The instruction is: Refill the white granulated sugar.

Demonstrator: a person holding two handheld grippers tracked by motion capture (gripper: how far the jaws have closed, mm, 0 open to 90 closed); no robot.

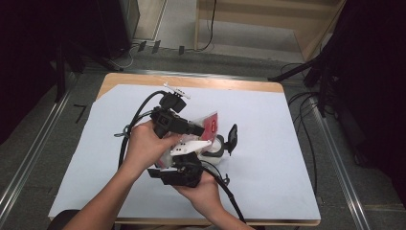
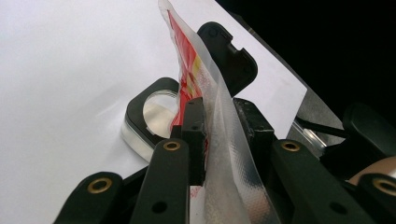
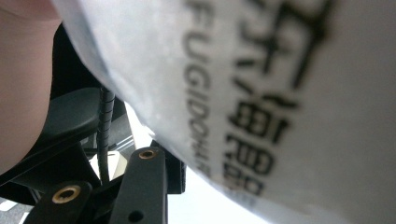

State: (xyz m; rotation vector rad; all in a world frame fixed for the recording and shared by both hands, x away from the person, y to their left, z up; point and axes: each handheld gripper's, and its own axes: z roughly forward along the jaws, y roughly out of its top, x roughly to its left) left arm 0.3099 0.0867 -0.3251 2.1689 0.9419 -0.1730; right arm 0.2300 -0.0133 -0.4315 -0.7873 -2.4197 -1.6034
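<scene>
White paper covers the counter (image 1: 287, 143) in the high view, where both hands hold a clear pouch (image 1: 209, 123) with a red label over a black-rimmed container (image 1: 216, 148), lid hinged open. Seen along the left tongs (image 2: 219, 126), the black jaws are clenched on the pouch (image 2: 219, 121) edge above that container (image 2: 149, 116). Close before the right tongs (image 3: 177, 172), the pouch (image 3: 280, 93) shows black print, "FUGIDO" readable; their grip cannot be made out.

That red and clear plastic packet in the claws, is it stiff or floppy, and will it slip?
Probably floppy: the packet bends and twists above the left claw, which pinches it. Likely light, since a thin edge grip keeps it upright. Its glossy film looks slippery, though the embossed strip may help the grip.
</scene>
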